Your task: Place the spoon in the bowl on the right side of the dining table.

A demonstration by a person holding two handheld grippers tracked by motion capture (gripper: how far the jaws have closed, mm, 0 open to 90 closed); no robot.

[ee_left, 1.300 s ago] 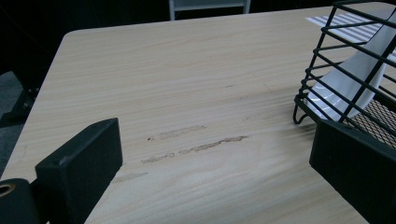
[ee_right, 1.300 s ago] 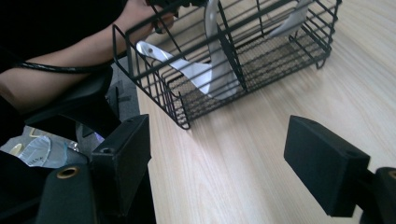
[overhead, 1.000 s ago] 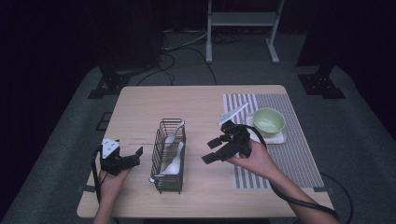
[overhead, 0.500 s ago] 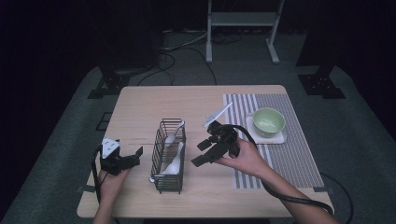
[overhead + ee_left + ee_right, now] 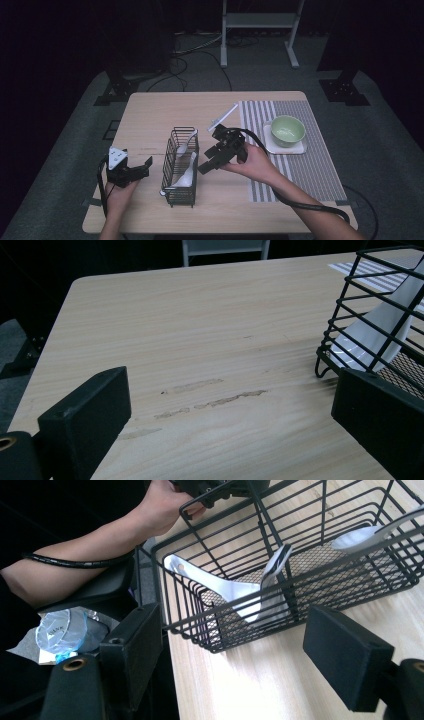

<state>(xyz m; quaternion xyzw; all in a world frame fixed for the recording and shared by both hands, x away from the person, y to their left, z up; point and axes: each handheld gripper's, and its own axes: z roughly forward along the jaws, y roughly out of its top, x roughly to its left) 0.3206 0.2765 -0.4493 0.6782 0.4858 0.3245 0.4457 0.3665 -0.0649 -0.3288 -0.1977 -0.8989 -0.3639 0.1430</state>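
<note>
Beside wire basket [image 5: 181, 165], right gripper [image 5: 209, 163] open, empty.

A pale wooden table with rounded corners [image 5: 150, 115] bears a grey-and-white striped placemat [image 5: 310, 170] on its right side. On the mat lies a square white saucer [image 5: 300, 148], and a light green round bowl [image 5: 287, 130] stands on it. Faint smudges [image 5: 215, 400] mark the tabletop. Beyond the table, on the grey carpet [image 5: 75, 150], stand a white metal frame [image 5: 257, 20] and loose black cables [image 5: 200, 50]. Below the table edge lies what may be a clear plastic bottle [image 5: 62, 630].
</note>
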